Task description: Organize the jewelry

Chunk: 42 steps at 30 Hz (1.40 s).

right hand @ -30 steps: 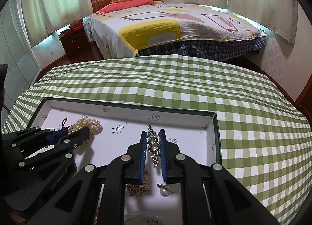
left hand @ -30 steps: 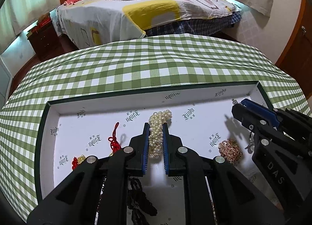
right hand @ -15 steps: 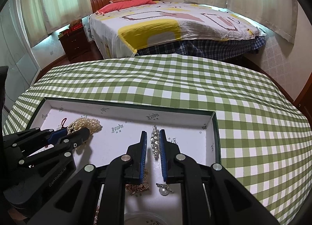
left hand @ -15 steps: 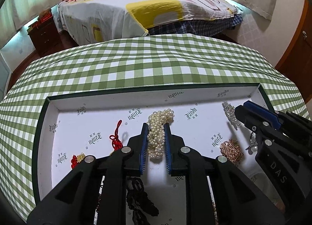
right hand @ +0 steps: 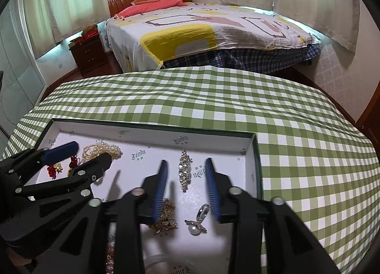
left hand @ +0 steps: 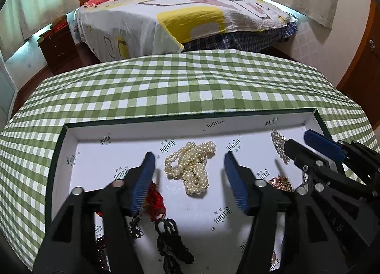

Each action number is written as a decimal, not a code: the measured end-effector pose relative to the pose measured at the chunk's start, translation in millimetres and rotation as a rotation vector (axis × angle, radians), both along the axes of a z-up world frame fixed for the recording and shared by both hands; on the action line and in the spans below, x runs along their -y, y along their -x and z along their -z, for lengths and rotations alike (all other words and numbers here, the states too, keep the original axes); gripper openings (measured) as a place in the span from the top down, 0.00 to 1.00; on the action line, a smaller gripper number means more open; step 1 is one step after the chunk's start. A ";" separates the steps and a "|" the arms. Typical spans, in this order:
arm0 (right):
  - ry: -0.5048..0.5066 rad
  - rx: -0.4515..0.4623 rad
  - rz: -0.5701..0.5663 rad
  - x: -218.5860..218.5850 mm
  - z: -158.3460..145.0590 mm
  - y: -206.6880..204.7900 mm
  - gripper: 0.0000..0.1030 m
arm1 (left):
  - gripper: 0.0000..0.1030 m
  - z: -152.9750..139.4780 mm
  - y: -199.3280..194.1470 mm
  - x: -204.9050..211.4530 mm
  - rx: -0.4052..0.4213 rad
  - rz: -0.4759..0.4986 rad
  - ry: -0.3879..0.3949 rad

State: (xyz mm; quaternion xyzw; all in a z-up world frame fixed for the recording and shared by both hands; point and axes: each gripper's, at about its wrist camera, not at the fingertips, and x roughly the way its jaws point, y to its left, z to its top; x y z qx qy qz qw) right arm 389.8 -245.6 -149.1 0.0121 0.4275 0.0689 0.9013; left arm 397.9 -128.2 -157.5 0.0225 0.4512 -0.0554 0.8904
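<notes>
My tongs' arms [left hand: 190, 174] are matt black plastic with ribbed blue pads [left hand: 144, 179] and bright metal rivets; the pearls [left hand: 190, 167] shine smooth and creamy; the brooch [right hand: 184, 171] glitters like cut stones in silvery metal; the chain [right hand: 166, 221] looks gold metal; the tray [left hand: 147, 129] is smooth white printed card; the cloth [left hand: 180, 84] is soft, matt woven check.

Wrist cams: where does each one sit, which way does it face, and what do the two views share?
Left wrist: on the left tool, looking down along its opening fingers at the pearl necklace lying loose between them; the right tool shows at right.
Right wrist: on the right tool, fingers opening around the crystal piece, not touching it; the left tool shows at left.
Shared: white box, pearls, checked tablecloth, bed.
</notes>
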 end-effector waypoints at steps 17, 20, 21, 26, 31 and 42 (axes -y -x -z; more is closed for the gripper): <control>-0.004 0.077 0.041 10.3 -19.7 19.7 0.25 | 0.13 -21.2 19.4 -17.0 0.115 -0.058 -0.075; -0.002 0.096 0.053 12.9 -24.8 26.7 0.22 | 0.11 -26.0 26.9 -20.1 0.136 -0.064 -0.080; -0.002 0.102 0.059 14.3 -26.7 29.8 0.21 | 0.10 -28.2 30.9 -22.3 0.146 -0.069 -0.080; 0.002 0.121 0.088 21.4 -30.6 42.5 0.18 | 0.08 -33.0 44.3 -29.2 0.171 -0.082 -0.073; 0.007 0.115 0.114 29.1 -26.6 53.9 0.18 | 0.07 -37.4 59.5 -32.6 0.187 -0.068 -0.115; 0.039 0.158 0.141 24.6 -29.3 102.1 0.18 | 0.07 -50.1 115.4 -57.9 0.204 -0.094 -0.060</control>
